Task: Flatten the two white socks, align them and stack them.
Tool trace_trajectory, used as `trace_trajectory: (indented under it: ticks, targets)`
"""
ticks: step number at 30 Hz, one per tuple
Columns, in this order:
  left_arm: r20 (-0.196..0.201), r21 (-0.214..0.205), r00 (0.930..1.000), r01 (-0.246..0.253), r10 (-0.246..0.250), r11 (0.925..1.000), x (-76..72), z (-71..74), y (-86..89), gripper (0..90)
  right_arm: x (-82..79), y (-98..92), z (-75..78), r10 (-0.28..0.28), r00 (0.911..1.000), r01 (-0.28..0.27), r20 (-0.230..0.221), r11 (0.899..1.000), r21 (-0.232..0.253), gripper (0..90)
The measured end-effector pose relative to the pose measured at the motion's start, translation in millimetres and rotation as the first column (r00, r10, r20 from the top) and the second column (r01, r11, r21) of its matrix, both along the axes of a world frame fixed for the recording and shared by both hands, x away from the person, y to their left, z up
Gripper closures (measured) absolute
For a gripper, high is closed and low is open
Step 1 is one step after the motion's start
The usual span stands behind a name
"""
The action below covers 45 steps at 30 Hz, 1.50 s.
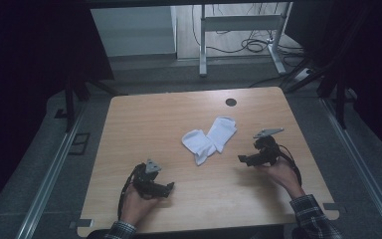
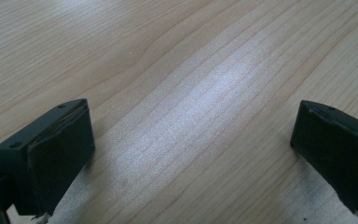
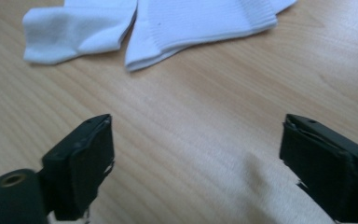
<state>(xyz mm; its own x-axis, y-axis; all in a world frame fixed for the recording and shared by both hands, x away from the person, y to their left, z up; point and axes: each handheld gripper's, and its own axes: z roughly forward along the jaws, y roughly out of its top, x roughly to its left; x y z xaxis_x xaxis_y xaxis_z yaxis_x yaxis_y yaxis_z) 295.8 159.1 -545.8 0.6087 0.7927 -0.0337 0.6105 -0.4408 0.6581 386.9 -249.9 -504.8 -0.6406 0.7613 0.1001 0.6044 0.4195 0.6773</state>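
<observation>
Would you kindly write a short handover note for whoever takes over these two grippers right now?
Left gripper: open, nothing between its jaws, low over bare table.
Right gripper: open, holding nothing, pointing toward the socks.
Socks: two white ones mid-table, overlapping, apart from both grippers.
Done: nothing visibly handled.
Left: probably reach in with the right gripper and take a sock.

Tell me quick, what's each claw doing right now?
Left gripper: open, holding nothing, bare table between its jaws.
Right gripper: open, holding nothing, short of the white socks.

white ribbed cloth socks (image 1: 209,138), smooth wood table (image 1: 149,124)
</observation>
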Motion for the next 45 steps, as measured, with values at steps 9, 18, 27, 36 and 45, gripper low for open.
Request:
trace_trajectory:
  ticks: [9,18,27,36,45]
  targets:
    - [0.0,-0.001,1.0,0.0,0.0,1.0,0.0,0.0,0.0,0.0,20.6,3.9,7.0,-0.03,0.9995,0.03,0.012,1.0,0.007,32.8]
    - [0.001,-0.001,1.0,0.0,0.0,1.0,0.0,-0.1,0.0,0.0,46.3,13.2,16.1,-0.017,0.9998,0.017,0.009,1.0,0.01,57.9]
    - [0.001,-0.001,1.0,0.0,0.0,1.0,0.0,-0.1,0.0,0.0,72.1,27.4,15.2,-0.013,0.9996,0.014,0.024,0.999,-0.038,70.9]
    - [0.0,-0.001,1.0,0.0,0.0,1.0,0.0,0.0,0.0,0.0,90.5,37.0,12.1,-0.026,0.9989,0.029,0.04,0.997,-0.074,63.1]
    - [0.0,-0.001,1.0,0.0,0.0,1.0,0.0,-0.1,0.0,0.0,110.6,46.0,-3.6,-0.055,0.9981,0.057,0.029,0.994,-0.097,54.3]
